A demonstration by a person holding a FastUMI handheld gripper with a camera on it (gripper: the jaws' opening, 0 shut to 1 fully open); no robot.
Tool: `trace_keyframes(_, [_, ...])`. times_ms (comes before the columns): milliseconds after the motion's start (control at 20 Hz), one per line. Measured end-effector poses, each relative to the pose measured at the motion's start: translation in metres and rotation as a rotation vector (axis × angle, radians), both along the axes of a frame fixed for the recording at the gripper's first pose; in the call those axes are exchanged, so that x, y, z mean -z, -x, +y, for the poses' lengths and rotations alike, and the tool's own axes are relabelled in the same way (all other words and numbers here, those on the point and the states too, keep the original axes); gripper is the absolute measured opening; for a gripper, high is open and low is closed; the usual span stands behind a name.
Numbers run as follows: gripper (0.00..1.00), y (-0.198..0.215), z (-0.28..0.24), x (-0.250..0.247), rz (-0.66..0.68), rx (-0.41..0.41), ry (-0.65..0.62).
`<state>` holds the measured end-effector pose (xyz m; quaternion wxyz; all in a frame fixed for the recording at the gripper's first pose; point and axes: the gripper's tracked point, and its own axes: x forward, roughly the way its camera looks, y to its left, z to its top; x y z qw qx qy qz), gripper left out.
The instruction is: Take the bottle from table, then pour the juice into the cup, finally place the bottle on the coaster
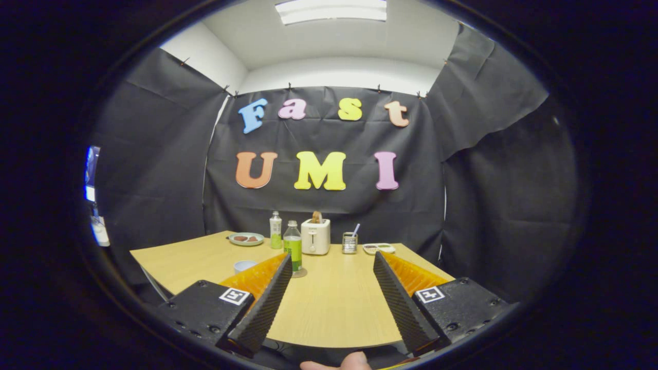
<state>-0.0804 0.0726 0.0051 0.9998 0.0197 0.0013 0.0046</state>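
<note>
A clear bottle (293, 250) with a green label and green juice stands upright on a round coaster (299, 273), just beyond my left finger. A pale blue cup (243, 266) sits on the table left of that finger, partly hidden by it. My gripper (329, 270) is open above the near part of the wooden table (334, 303), with nothing between its fingers and well back from the bottle.
At the far edge of the table stand a second small bottle (276, 230), a plate with food (246, 239), a white toaster (315, 236), a metal holder with a straw (350, 241) and a small tray (379, 248). A person's fingertip (343, 363) shows below the gripper.
</note>
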Motion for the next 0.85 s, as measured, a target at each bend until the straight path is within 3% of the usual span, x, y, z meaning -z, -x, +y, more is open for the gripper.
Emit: trace_keyframes(850, [1.0, -0.005, -0.004, 0.017, 0.019, 0.003, -0.01])
